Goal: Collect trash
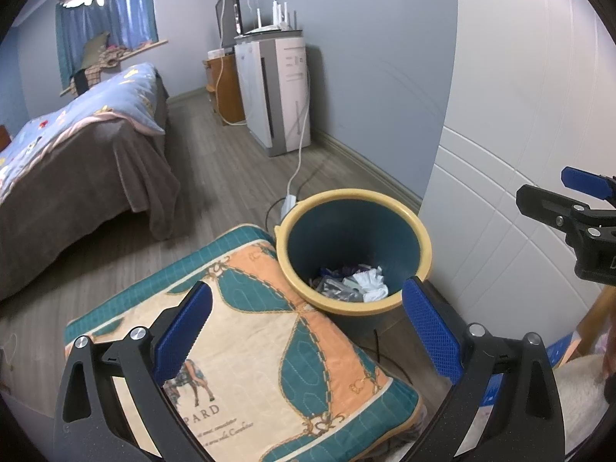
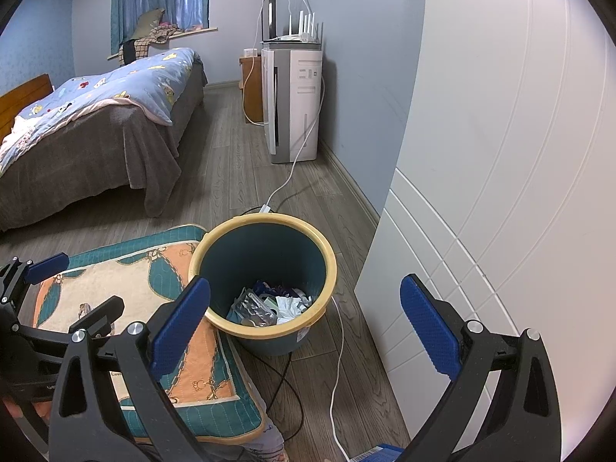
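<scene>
— Where is the trash right now?

— Down in the bin (image 2: 265,269), a dark teal bucket with a yellow rim, standing on the wooden floor (image 2: 231,177). Crumpled white paper (image 1: 367,283) and some clear plastic wrapping (image 2: 256,310) lie at the bottom, with a few darker scraps I can't make out.

— And what sits around the bin?

— A patterned cushion (image 1: 265,346) in teal, orange and cream touches its rim on the left. A white cabinet door (image 2: 500,192) stands close on the right. A white cable (image 2: 337,346) runs along the floor past the bin toward a white appliance (image 2: 296,104) by the blue wall. A bed (image 2: 96,115) with a blue quilt is well apart, across the room.

— What about the left gripper (image 1: 308,338)?

— Its blue-padded fingers are spread wide apart and hold nothing. It hangs over the cushion, with the bin just ahead between the two tips.

— The right gripper (image 2: 306,325)?

— Same story: fingers wide apart, empty, framing the bin from above. In the left wrist view it shows at the right edge, in front of the cabinet door, and the left gripper appears at the left edge of the right wrist view, over the cushion.
</scene>
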Demonstrator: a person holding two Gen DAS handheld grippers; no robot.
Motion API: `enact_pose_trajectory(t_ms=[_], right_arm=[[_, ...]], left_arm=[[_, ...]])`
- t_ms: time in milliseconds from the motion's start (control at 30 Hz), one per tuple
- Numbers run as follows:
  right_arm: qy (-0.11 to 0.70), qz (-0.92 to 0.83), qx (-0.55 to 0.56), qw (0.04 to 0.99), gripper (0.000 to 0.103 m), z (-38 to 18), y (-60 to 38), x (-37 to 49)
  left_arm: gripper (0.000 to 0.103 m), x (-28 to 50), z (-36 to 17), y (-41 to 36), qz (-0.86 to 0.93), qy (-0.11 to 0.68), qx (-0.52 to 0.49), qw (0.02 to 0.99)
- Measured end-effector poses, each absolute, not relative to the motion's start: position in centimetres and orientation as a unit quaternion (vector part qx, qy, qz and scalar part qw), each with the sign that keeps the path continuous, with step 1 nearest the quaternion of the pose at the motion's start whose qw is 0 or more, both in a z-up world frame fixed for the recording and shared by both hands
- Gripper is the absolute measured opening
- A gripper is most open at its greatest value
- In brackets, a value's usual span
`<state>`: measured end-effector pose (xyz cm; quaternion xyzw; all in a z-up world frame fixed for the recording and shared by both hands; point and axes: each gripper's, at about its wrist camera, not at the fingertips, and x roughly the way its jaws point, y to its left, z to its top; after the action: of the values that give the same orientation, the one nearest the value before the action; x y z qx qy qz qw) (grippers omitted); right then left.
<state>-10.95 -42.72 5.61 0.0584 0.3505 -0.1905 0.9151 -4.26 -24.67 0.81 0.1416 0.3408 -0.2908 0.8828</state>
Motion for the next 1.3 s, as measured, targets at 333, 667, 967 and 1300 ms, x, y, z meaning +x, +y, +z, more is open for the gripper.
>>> enact_pose_trajectory(t_ms=[333, 667, 967, 1300], right_arm=[[0.351, -0.19, 0.058, 0.915, 0.097, 5.64, -42.8, -10.92], [0.351, -0.19, 0.058, 0.915, 0.097, 5.69, -42.82, -10.93], [0.351, -0.19, 0.058, 0.915, 0.097, 5.69, -42.84, -10.88], [0.357, -0.19, 0.068, 0.912, 0.097, 5.33, -43.27, -10.95]], left_arm=[[0.098, -4.37, 0.68, -24.62, -0.292, 0.341, 0.142, 0.882], [0.098, -4.38, 0.72, -24.69, -0.291, 0.342, 0.143, 0.882], [0.098, -4.5, 0.63, -24.69, -0.297, 0.34, 0.142, 0.881], [0.098, -4.2, 0.29, -24.54, -0.27, 0.353, 0.158, 0.882]])
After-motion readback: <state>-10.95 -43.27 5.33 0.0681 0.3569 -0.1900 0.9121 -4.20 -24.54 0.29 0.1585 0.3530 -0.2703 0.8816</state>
